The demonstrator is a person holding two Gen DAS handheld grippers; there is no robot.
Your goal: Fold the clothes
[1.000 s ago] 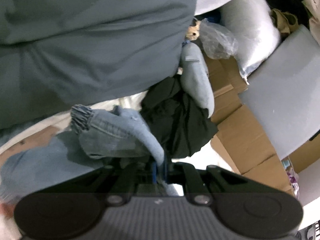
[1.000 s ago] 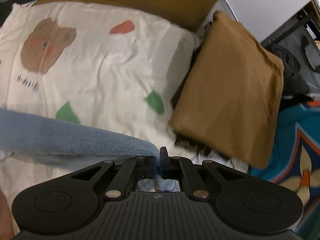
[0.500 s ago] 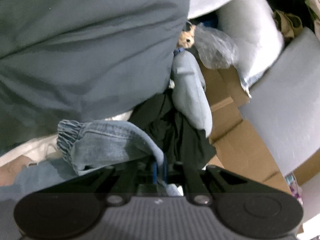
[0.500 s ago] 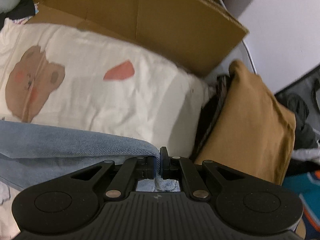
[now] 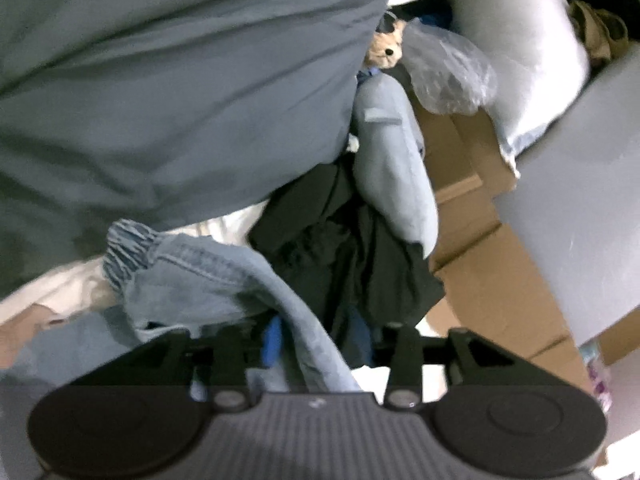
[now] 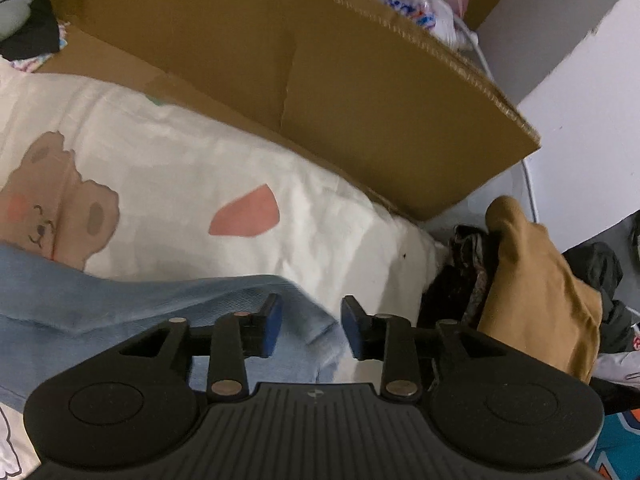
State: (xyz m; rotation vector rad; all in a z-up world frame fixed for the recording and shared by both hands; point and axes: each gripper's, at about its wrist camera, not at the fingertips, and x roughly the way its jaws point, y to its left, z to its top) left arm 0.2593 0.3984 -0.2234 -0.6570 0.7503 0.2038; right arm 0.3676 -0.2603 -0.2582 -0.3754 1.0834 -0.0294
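Light blue denim trousers (image 5: 192, 276) with an elastic cuff lie bunched on the cream bear-print sheet (image 6: 180, 176). My left gripper (image 5: 316, 342) has its jaws opening. A fold of the denim runs loosely between its blue pads (image 5: 272, 340), and neither pad presses on it. In the right wrist view the other end of the denim (image 6: 140, 312) lies flat on the sheet. My right gripper (image 6: 310, 330) is also opening, and a corner of the denim rests free in the gap between its pads (image 6: 273, 328).
A large grey-blue cloth (image 5: 160, 100) fills the upper left. A black garment (image 5: 348, 248), a pale blue soft item (image 5: 396, 168) and cardboard (image 5: 484, 280) lie beyond. A cardboard box (image 6: 320, 80) borders the sheet, with a folded mustard garment (image 6: 536, 292) at right.
Both grippers were shut on the denim and have now parted their jaws, letting it go. The right gripper moved toward the cardboard box and lowered the denim onto the sheet.
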